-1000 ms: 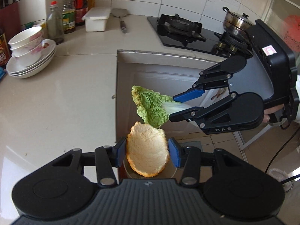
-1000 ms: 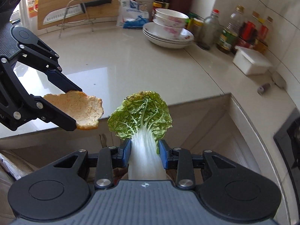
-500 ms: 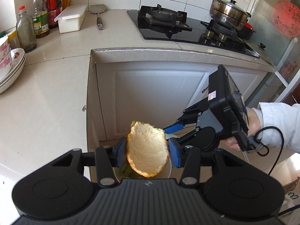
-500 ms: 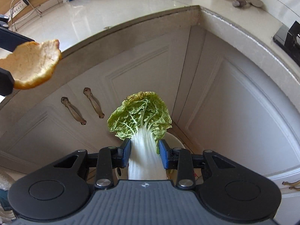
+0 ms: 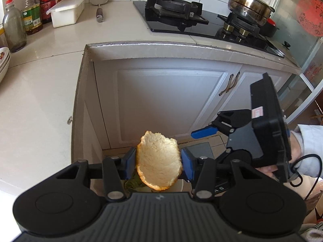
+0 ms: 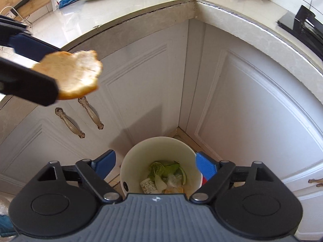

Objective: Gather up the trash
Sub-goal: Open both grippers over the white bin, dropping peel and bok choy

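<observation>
My left gripper point(image 5: 158, 162) is shut on a pale orange peel point(image 5: 159, 160) and holds it above the floor in front of the cabinets; the peel also shows in the right wrist view point(image 6: 72, 74), up at the left. My right gripper point(image 6: 155, 165) is open and empty, directly above a white trash bin point(image 6: 137, 157) on the floor. A cabbage leaf point(image 6: 161, 169) lies inside the bin with other scraps. In the left wrist view the right gripper point(image 5: 203, 133) is at the right, and a bit of green leaf point(image 5: 131, 183) shows under the peel.
White cabinet doors point(image 6: 252, 111) with brass handles point(image 6: 70, 123) form a corner behind the bin. The counter point(image 5: 36, 92) carries bottles point(image 5: 32, 18), a white box point(image 5: 66, 11) and stacked bowls point(image 5: 3, 62). A gas stove point(image 5: 201, 22) holds a steel pot point(image 5: 249, 8).
My right gripper has opened and the cabbage leaf has dropped into the bin. Both grippers have moved down from the counter toward the floor. The left gripper still grips the peel.
</observation>
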